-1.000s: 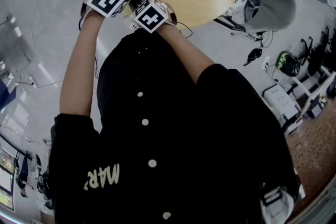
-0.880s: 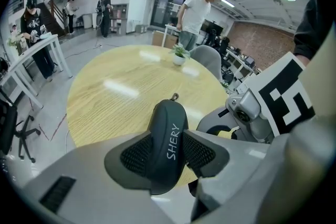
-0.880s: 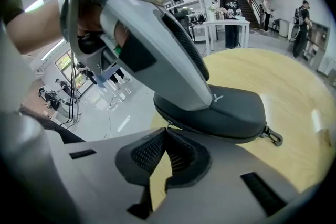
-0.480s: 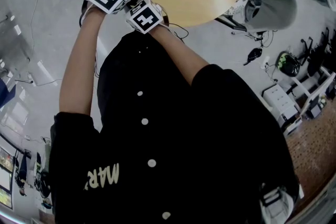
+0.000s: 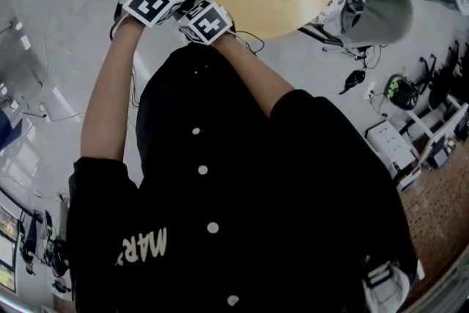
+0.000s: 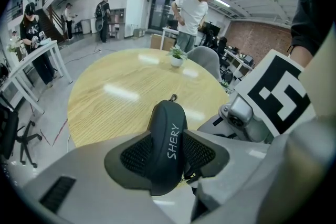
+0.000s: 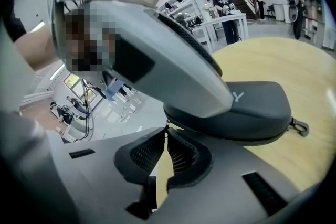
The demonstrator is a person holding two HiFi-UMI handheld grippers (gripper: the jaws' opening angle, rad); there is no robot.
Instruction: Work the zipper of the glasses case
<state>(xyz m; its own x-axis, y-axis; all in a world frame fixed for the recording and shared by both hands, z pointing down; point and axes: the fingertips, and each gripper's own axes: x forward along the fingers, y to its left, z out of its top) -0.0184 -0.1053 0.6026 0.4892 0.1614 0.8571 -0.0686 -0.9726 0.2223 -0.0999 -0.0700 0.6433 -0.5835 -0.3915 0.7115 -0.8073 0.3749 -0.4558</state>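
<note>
The pads [image 6: 137, 156] of your left gripper [image 6: 168, 136] press on both sides of the black glasses case [image 6: 169, 113]. This gripper holds the case firmly, and the word SHERY faces up between the jaws.

The pads [image 7: 181, 155] of your right gripper [image 7: 167, 132] are almost together. They have just been opening a little, and only a narrow slit shows between them. At their tips they pinch a small thin piece, which looks like the zipper pull [image 7: 167, 125], directly under the seam at the near end of the case. Your two grippers sit just beside each other at that end.

The case is at the near edge of the round wooden table [image 6: 121, 92], and I cannot tell if it rests on the wood. It has a small metal ring [image 7: 299, 126] at its far end. A little potted plant [image 6: 177, 56] stands well beyond it on the same table.
</note>
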